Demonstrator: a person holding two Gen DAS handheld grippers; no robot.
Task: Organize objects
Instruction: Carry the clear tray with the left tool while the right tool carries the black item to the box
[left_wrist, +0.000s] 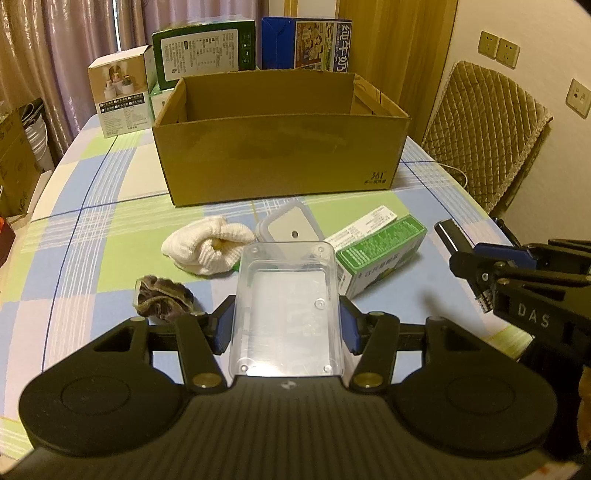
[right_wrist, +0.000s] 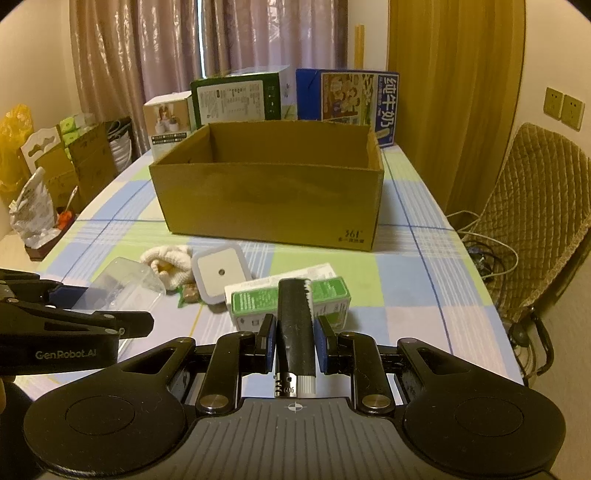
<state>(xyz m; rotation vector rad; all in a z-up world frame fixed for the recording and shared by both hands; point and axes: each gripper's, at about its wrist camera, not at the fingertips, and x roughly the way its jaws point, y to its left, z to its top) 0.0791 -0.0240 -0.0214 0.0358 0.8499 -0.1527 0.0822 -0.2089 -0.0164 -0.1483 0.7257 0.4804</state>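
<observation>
Left gripper (left_wrist: 286, 325) is clamped on the clear plastic tub (left_wrist: 286, 306), held above the table (left_wrist: 110, 221), short of the cardboard box (left_wrist: 280, 158). Keep the tub level, clear the near wall, release inside. Sock (left_wrist: 205, 249), white lid (left_wrist: 291, 229) and green carton (left_wrist: 380, 254) lie loose between. Right gripper (right_wrist: 294, 341) pinches the black comb (right_wrist: 295, 325); carry it in next, same way.

Left claw (left_wrist: 286, 325) grips a clear plastic tub (left_wrist: 286, 306); cardboard box (left_wrist: 280, 155) stands beyond
</observation>
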